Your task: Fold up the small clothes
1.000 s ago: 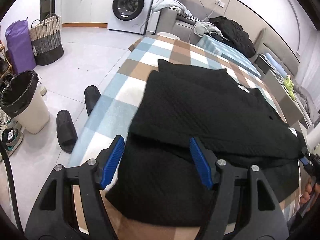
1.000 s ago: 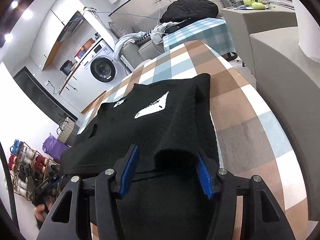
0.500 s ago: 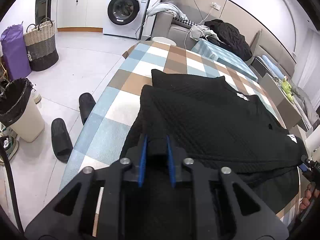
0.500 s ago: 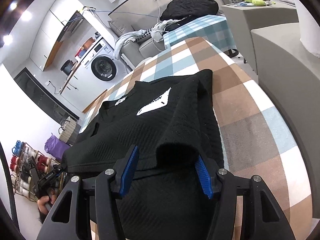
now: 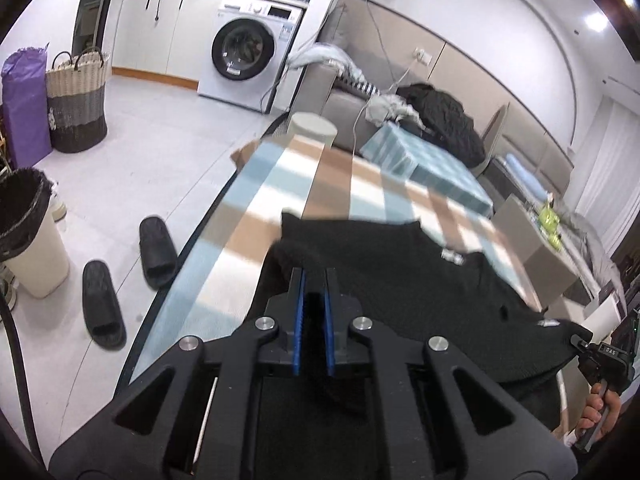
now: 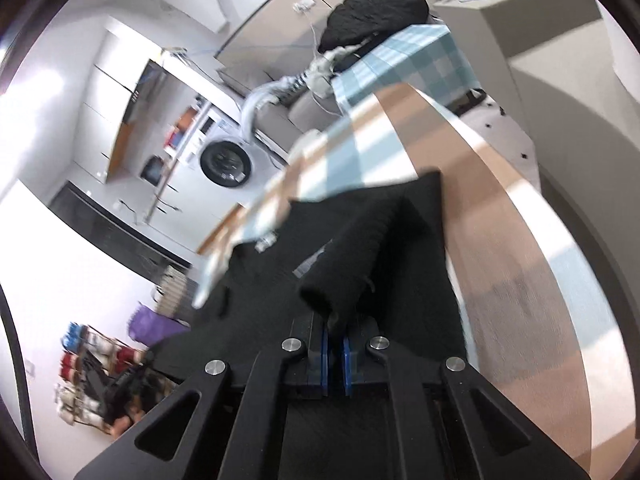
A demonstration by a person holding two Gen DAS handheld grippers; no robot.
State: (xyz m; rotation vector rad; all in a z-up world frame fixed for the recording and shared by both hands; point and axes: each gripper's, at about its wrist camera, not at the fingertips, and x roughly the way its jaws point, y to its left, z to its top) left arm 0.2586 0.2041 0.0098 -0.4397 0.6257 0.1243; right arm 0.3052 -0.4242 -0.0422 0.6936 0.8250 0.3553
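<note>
A black knit garment (image 5: 400, 276) lies on the checked tablecloth (image 5: 344, 184). My left gripper (image 5: 314, 292) is shut on its near left edge and holds that edge raised. My right gripper (image 6: 335, 332) is shut on a bunched fold of the same black garment (image 6: 360, 236) at its near right edge, also lifted. A white label (image 5: 452, 255) shows on the garment, and it also shows in the right wrist view (image 6: 266, 242). The right gripper appears at the far right of the left wrist view (image 5: 600, 354).
Left of the table are two black slippers (image 5: 128, 268), a lined bin (image 5: 28, 232), a woven basket (image 5: 78, 100) and a washing machine (image 5: 246, 60). A sofa with piled clothes (image 5: 436, 116) stands behind. A grey cabinet (image 6: 560, 40) is on the right.
Both grippers have shut on the garment's near edge, the left first, then the right. Both have lifted and swung forward over the table, with motion blur now.
</note>
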